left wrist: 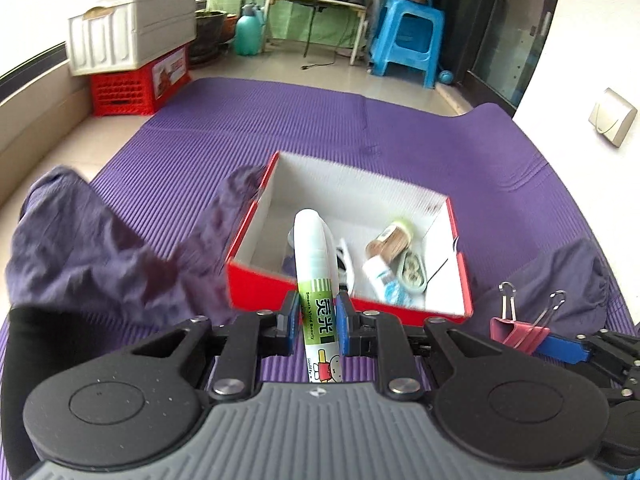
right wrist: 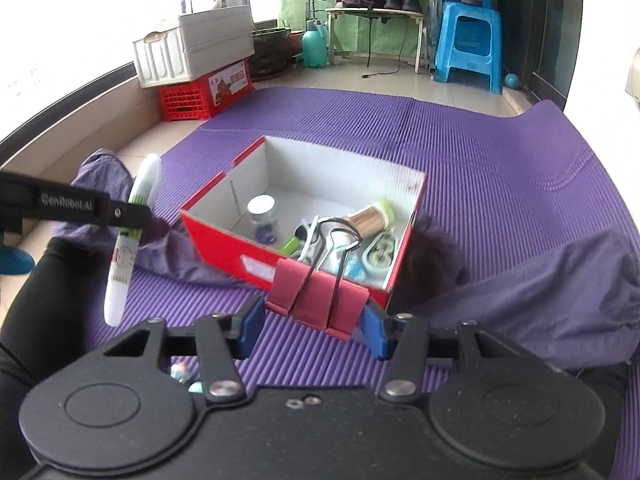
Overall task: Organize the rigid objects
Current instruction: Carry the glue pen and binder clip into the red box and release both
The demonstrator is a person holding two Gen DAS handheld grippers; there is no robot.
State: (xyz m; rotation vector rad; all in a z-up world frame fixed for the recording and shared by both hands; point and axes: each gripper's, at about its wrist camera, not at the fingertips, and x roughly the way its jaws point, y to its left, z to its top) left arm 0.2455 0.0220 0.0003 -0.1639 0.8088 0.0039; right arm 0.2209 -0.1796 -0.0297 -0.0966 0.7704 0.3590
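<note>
Grippers each carry one item toward the red box (right wrist: 224,236) on the purple mat (right wrist: 500,160).
The left gripper (left wrist: 319,320) pinches a white tube (left wrist: 316,264); the right gripper (right wrist: 312,326) clamps a pink binder clip (right wrist: 316,296) by its sides. The box lies at twelve o'clock, the likely drop spot.

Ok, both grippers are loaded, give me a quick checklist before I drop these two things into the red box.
1. Left gripper shut on the white tube: ok.
2. Right gripper shut on the pink binder clip: ok.
3. Red box open, free floor space at its far end: ok.
4. Both grippers past the box's near wall: not ok, they sit short of it.
5. Purple cloth clear of the box opening: ok.
</note>
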